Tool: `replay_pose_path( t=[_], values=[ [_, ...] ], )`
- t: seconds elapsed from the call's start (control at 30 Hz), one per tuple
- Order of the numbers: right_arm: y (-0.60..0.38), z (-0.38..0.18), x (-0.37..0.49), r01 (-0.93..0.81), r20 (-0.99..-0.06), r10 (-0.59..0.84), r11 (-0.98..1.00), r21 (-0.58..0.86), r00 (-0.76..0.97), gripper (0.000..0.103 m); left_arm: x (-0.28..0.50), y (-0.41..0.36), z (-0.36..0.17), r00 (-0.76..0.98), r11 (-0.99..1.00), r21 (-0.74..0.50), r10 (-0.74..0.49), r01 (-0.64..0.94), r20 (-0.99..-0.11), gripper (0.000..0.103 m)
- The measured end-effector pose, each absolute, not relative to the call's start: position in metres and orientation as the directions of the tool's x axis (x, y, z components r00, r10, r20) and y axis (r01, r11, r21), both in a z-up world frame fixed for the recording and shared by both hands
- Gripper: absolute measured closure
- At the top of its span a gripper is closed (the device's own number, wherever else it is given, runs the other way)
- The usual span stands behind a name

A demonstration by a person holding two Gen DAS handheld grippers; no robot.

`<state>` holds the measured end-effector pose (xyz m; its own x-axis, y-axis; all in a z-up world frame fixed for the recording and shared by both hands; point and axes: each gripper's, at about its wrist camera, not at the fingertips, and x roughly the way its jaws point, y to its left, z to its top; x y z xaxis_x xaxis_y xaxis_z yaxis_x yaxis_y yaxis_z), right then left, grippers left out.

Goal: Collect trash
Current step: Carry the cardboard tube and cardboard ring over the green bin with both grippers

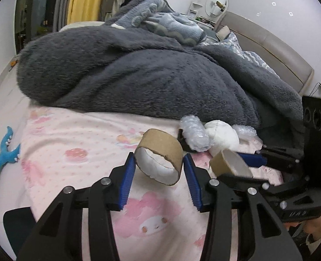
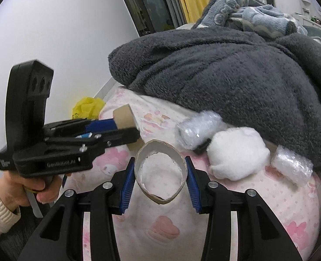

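Observation:
My left gripper (image 1: 159, 163) is shut on a brown cardboard ring (image 1: 162, 145), its blue pads pressed to both sides, and holds it above the pink bed sheet (image 1: 77, 152). In the right wrist view the left gripper (image 2: 125, 128) shows at the left with that ring (image 2: 123, 115) at its tip. My right gripper (image 2: 160, 169) is shut on a second cardboard ring (image 2: 158, 200), squeezed into an oval. It also shows in the left wrist view as the right gripper (image 1: 236, 169) with its ring (image 1: 219, 165). On the sheet lie a bubble-wrap roll (image 2: 198, 128), a white wad (image 2: 236, 152) and another bubble-wrap piece (image 2: 291, 165).
A thick dark grey blanket (image 1: 138, 69) is heaped just behind the trash. A blue shark toy (image 1: 3, 158) and a yellow bag (image 2: 87, 106) lie at the bed's left edge by the wall. A small black item (image 1: 182, 141) sits under the bubble-wrap roll. A hand (image 2: 29, 187) grips the left gripper's handle.

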<state>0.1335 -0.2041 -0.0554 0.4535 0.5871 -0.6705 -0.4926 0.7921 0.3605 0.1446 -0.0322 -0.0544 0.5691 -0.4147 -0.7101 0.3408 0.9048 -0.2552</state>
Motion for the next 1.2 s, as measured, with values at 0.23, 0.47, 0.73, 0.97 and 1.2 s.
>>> replay_pose_path(
  t=[0.23,0.47,0.73,0.97,1.2],
  values=[
    [-0.192,-0.034,0.135,-0.501,-0.652,0.597,0.786,0.362,0.466,0.059,0.129,-0.012,-0.059,0.584,0.932,-0.202,-0.347,0.3,-0.734,0.055],
    [-0.173,-0.021,0.137,-0.521,-0.645,0.612,0.772,0.364,0.457,0.059,0.121,0.021,-0.057,0.61,0.953,-0.198,-0.3,0.231,-0.733,0.055],
    [-0.149,-0.011,0.13,-0.543,-0.655,0.611,0.765,0.346,0.444,0.058,0.111,0.061,-0.062,0.631,0.971,-0.188,-0.237,0.145,-0.739,0.055],
    [-0.129,-0.006,0.127,-0.561,-0.661,0.61,0.759,0.33,0.436,0.058,0.104,0.088,-0.071,0.631,0.979,-0.178,-0.202,0.102,-0.749,0.055],
    [-0.107,-0.002,0.127,-0.58,-0.666,0.616,0.747,0.326,0.42,0.058,0.098,0.12,-0.075,0.639,0.979,-0.197,-0.181,0.048,-0.747,0.055]
  ],
)
